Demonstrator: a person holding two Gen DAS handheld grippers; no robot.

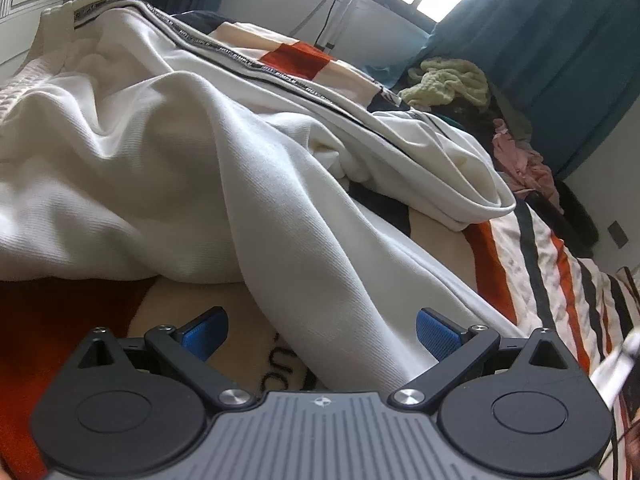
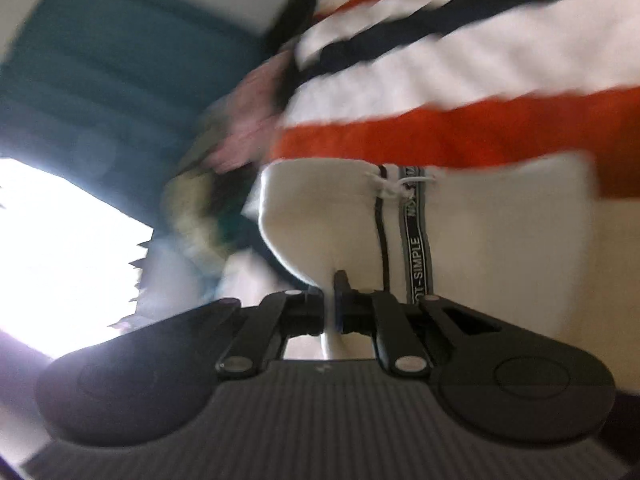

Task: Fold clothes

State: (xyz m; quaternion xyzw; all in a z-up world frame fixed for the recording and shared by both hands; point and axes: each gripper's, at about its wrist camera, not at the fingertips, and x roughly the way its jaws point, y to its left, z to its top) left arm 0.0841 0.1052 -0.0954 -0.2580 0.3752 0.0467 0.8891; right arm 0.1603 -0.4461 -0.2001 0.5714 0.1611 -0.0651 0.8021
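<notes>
Left wrist view: the left gripper (image 1: pixel 322 334) has its 2 blue-padded fingers (image 1: pixel 434 336) spread wide, holding nothing, with a fold of the white cotton trousers with a grey lettered side stripe (image 1: pixel 192 168) lying between them. The trousers are rumpled across the orange, black and cream striped blanket (image 1: pixel 552 264). A heap of yellow-green and pink clothes (image 1: pixel 452 82) sits by the teal curtain (image 1: pixel 560 40). In the blurred right wrist view, the right gripper (image 2: pixel 331 304) is pinched closed on the trousers' white edge (image 2: pixel 320 216)
</notes>
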